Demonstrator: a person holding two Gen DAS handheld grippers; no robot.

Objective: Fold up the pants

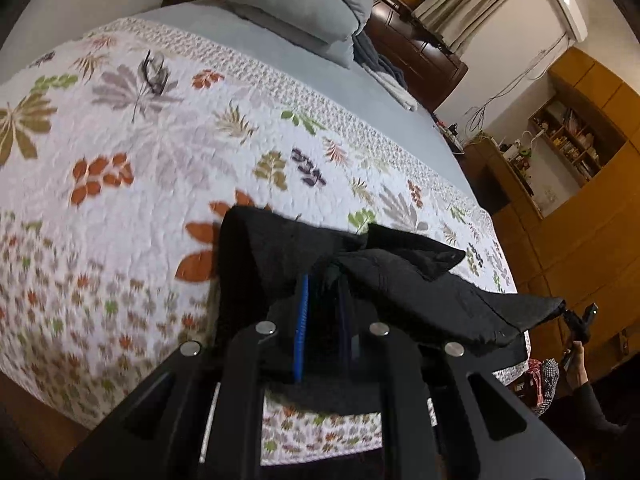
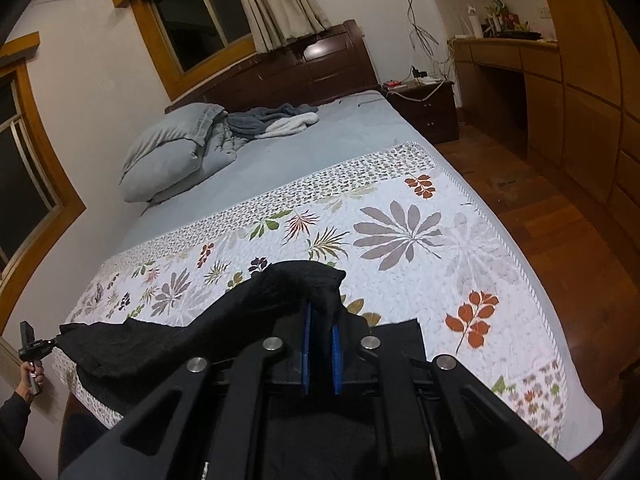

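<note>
Black pants [image 1: 420, 288] hang stretched between both grippers above the foot of a bed covered by a white leaf-print quilt [image 1: 132, 168]. My left gripper [image 1: 324, 276] is shut on one end of the black cloth, which bunches over its blue-padded fingers [image 1: 301, 328]. In the right wrist view my right gripper [image 2: 320, 304] is shut on the other end of the pants [image 2: 168, 344], the cloth draped over its blue pads [image 2: 307, 344]. Each view shows the other gripper far off at the frame edge, the right gripper [image 1: 580, 320] and the left gripper [image 2: 34, 350], held by a hand.
The quilt [image 2: 400, 240] covers the bed's near half; grey sheet [image 2: 304, 148], a grey pillow [image 2: 168, 152] and crumpled blankets [image 2: 276, 120] lie toward the dark headboard. A nightstand [image 2: 428, 108], wooden desk and cabinets [image 2: 580, 120] and wood floor [image 2: 560, 240] flank the bed's right side.
</note>
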